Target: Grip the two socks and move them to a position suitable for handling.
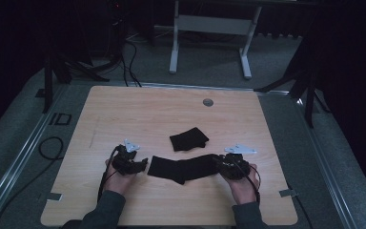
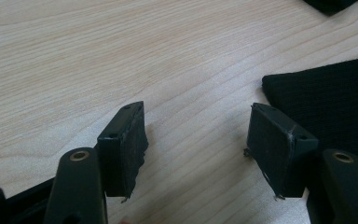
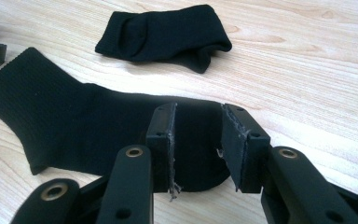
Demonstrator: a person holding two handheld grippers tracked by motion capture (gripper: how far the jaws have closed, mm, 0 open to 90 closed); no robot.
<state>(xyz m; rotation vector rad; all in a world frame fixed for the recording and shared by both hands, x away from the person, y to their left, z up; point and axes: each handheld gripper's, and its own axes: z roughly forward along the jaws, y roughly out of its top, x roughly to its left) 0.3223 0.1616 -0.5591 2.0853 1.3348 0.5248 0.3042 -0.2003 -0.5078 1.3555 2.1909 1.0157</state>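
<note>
Sock point(image 3: 98, 126) flat on table point(image 1: 124, 109); right tongs point(image 3: 198, 135) parted over toe (no pinch); left tongs point(image 2: 196, 140) spread.

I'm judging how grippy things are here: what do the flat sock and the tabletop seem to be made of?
The flat sock looks like black knit fabric, matte; fine ribbing shows along its cuff end, so probably cotton or a blend. The tabletop looks like light wood-grain laminate, smooth with a slight sheen; real wood veneer can't be ruled out.
</note>
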